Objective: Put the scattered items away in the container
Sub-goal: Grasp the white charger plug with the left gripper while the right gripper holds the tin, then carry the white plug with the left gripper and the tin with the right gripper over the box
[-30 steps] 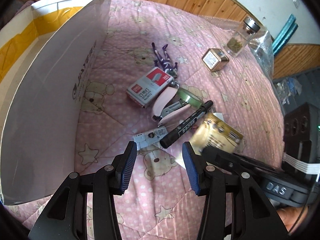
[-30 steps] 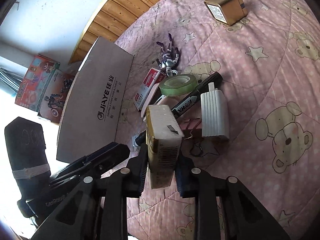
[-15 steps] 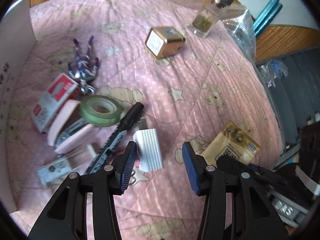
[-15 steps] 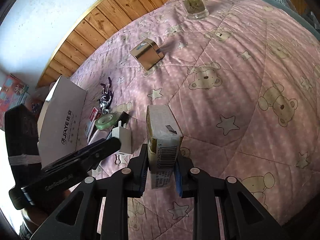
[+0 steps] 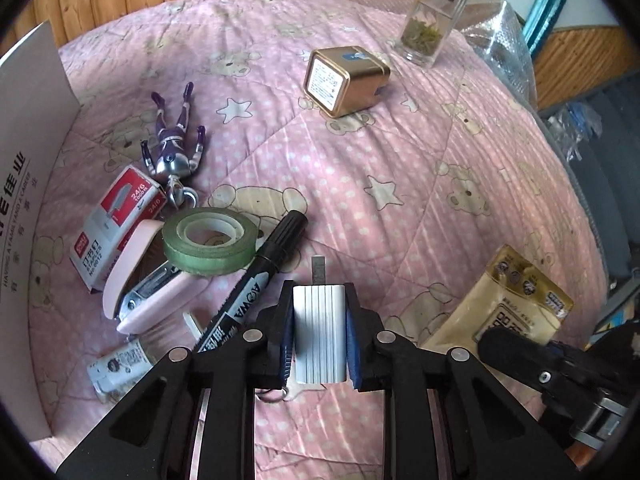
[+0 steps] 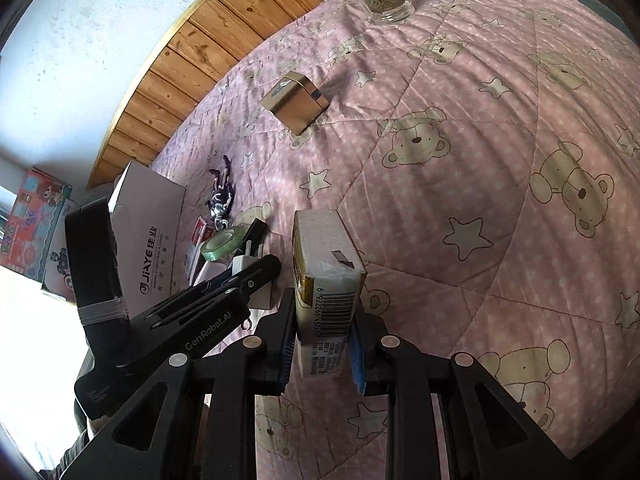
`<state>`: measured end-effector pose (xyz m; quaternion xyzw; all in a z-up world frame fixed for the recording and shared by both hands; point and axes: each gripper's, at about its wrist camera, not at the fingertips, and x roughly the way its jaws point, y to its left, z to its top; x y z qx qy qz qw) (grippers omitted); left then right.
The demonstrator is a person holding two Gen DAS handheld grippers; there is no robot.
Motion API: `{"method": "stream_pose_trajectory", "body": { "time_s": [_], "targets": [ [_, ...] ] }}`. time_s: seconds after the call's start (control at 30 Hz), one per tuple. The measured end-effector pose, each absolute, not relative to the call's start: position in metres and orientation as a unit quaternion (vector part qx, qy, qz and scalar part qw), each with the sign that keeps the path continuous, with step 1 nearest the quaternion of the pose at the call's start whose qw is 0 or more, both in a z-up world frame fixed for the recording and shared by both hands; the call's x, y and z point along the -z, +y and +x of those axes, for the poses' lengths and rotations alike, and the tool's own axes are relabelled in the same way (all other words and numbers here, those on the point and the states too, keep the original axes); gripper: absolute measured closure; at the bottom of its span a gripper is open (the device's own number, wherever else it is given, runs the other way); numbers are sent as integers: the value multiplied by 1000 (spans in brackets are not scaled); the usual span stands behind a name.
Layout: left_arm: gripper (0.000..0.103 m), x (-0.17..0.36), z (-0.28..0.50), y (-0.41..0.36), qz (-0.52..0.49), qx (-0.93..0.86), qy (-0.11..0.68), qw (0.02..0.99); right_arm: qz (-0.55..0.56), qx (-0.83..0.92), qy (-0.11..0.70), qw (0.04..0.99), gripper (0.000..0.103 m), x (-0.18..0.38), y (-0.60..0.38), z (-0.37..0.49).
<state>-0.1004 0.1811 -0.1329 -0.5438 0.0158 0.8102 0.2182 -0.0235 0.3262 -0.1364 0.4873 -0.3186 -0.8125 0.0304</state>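
Bed (image 5: 420,184) under a pink quilt printed with bears and stars carried everything; wooden panelling ran behind it.

White cardboard box (image 5: 28,184), the container, stood open at far left of the left claw (image 5: 320,336); its near flap rose between the claw and the box interior.

Left claw's jaws were closing, a white ribbed charger (image 5: 319,332) between them, blue pads against both its flanks, plug prongs pointing away from the claw.

Right claw (image 6: 322,344) was clamped on a gold snack packet (image 6: 326,276), barcode end toward the camera, held above the quilt. In the left view that packet showed low at right of the left claw.

Clutter just left of the left claw, crowded together:
- pink stapler (image 5: 140,280), lying open, touching the staples box (image 5: 114,224) behind it
- green tape roll (image 5: 210,242), resting partly on the stapler
- black marker (image 5: 256,284), slanted, its lower end passing under the left claw's left finger, tight beside the charger
- small white tube (image 5: 120,366), near the claw's left arm

Farther ahead: purple and silver toy figure (image 5: 174,148) lying flat beyond the staples box; gold tin (image 5: 346,80) on its side, well apart; glass jar (image 5: 434,20) with green leaves upright behind the tin, crinkled plastic wrap (image 5: 496,40) beside it.
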Motion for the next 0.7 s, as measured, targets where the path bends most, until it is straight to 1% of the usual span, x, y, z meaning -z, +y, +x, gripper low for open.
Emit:
{"method": "stream_pose_trajectory", "body": {
  "time_s": [0.33, 0.7],
  "targets": [
    [81, 83, -84, 165, -504, -835, 1, 222, 467, 832, -297, 40, 79, 123, 318, -21],
    [81, 44, -54, 116, -480, -852, -23, 206, 458, 854, -237, 73, 79, 103, 284, -17]
  ]
}}
